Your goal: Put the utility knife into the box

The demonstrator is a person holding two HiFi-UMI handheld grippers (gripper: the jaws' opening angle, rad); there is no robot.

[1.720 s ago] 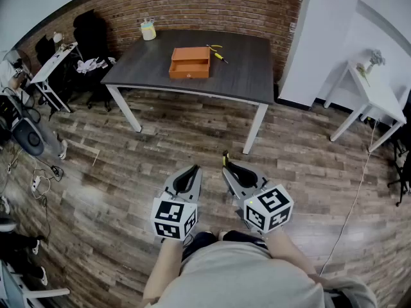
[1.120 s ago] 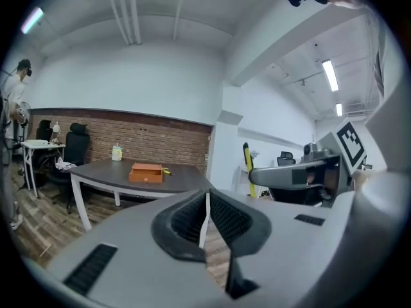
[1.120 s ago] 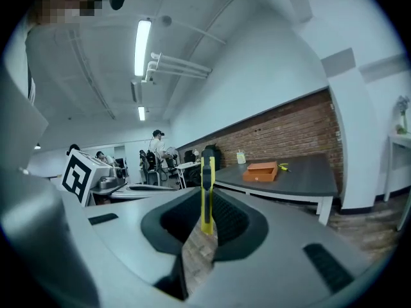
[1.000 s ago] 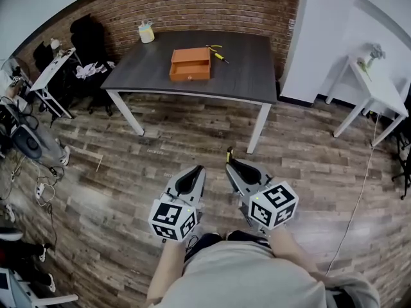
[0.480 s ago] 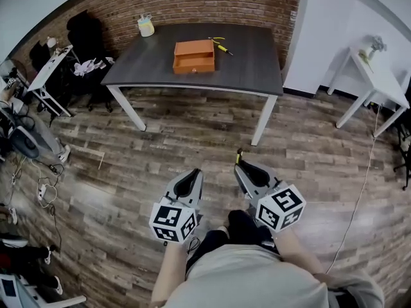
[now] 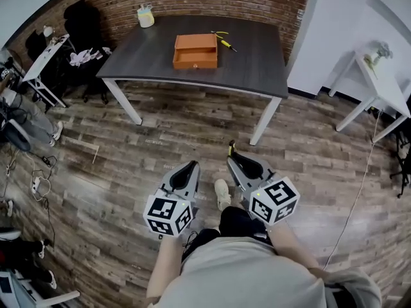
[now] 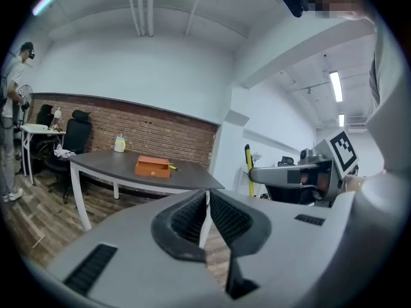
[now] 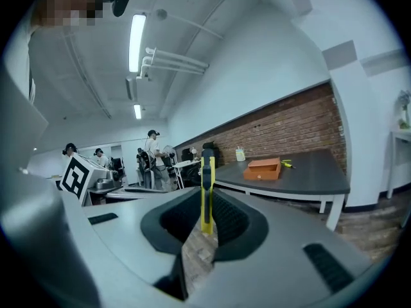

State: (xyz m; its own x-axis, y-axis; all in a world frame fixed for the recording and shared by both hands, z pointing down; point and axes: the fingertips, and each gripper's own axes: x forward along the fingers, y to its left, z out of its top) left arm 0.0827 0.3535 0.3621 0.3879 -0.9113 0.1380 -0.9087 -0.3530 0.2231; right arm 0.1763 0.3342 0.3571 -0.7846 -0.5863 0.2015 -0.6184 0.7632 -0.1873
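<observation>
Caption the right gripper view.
Right gripper clamps a yellow utility knife upright, orange box on the table ahead.

Head view, lower centre: the knife (image 6: 230, 146) shows only its tip past the right gripper (image 6: 234, 160); the rest is hidden between the jaws. Upper centre: the yellow tools (image 6: 225, 41) beside the box (image 6: 195, 51) are too small to identify, as is the box interior. The side table (image 6: 379, 76) is cut off by the right edge.

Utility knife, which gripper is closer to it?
Right. The right gripper is clamped on the knife; the left gripper is alongside, shut and apart from it.
</observation>
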